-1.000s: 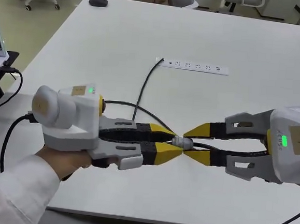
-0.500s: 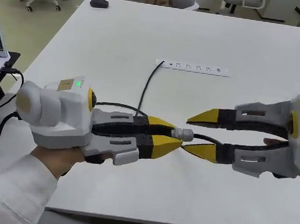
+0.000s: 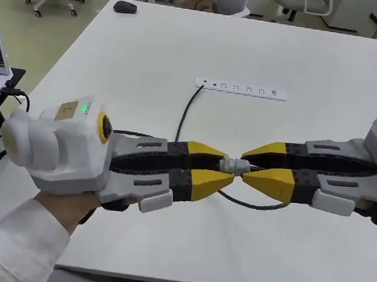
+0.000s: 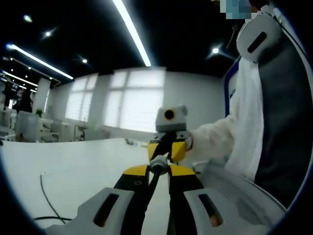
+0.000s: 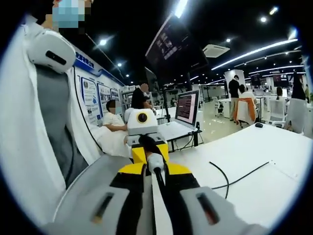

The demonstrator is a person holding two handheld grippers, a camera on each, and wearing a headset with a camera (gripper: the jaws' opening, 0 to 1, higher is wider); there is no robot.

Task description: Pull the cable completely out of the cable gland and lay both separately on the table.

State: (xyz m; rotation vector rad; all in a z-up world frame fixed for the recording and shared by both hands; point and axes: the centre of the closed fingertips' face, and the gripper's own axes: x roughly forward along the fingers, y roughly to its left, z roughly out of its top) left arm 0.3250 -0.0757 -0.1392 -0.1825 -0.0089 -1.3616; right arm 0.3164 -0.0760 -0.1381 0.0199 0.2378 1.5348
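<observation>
Left gripper (image 3: 229,168) clamped on the cable gland (image 3: 233,165) above the table (image 3: 150,53), right gripper (image 3: 246,168) meeting it tip to tip, jaws pinched on the black cable (image 3: 239,202) just beside the gland, slack looping underneath, power strip (image 3: 241,88) beyond, mouse (image 3: 125,5) at the far corner

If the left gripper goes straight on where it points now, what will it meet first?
The right gripper, which faces the left gripper almost tip to tip; the gland sits between their tongs.
</observation>
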